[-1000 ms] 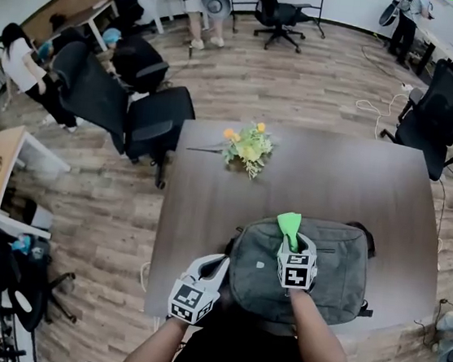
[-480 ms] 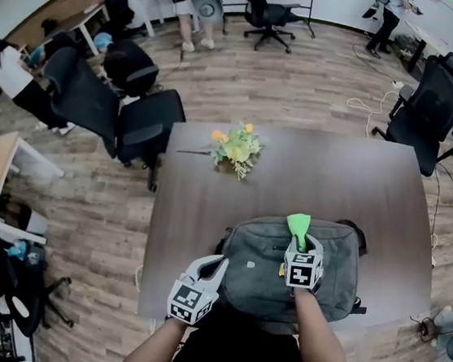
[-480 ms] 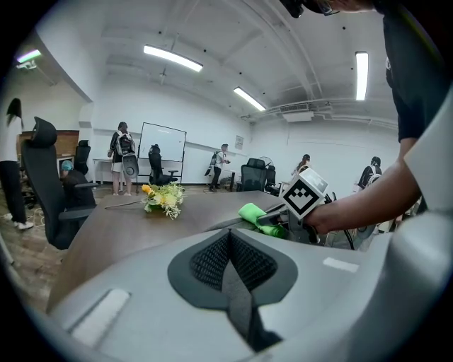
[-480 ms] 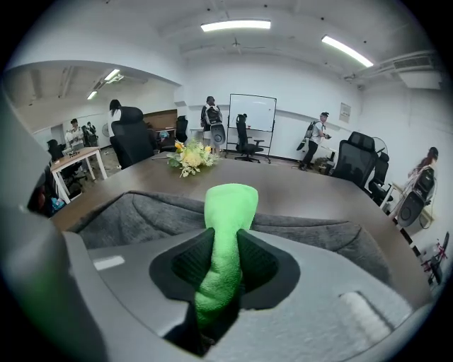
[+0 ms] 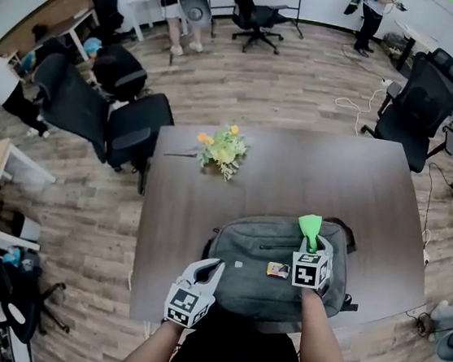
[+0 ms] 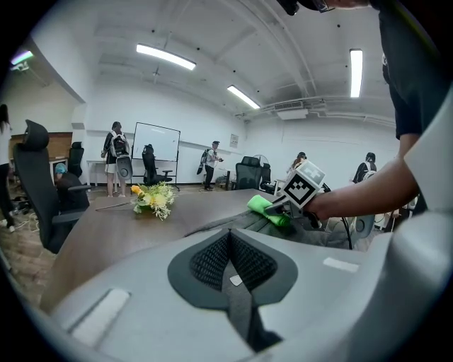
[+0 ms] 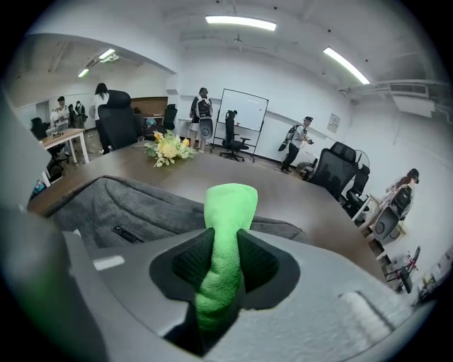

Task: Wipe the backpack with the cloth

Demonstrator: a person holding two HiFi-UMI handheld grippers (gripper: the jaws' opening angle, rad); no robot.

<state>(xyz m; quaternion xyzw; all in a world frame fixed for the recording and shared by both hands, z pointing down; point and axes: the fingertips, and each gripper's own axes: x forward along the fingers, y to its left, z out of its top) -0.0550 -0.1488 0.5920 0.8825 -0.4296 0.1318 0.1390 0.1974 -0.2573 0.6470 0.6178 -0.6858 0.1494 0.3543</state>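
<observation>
Right gripper (image 7: 225, 265): jaws clamped on the green cloth (image 7: 228, 212), whose free end sticks out past the tips. Backpack (image 5: 258, 258): flat on the table (image 5: 294, 164), directly beneath and ahead of those jaws, cloth at its far right part. Left gripper (image 6: 230, 247): jaws pressed together on nothing, backpack just ahead of them. Progress: wiping seemingly under way; cleaned area not discernible, near and left surfaces probably outstanding.
</observation>
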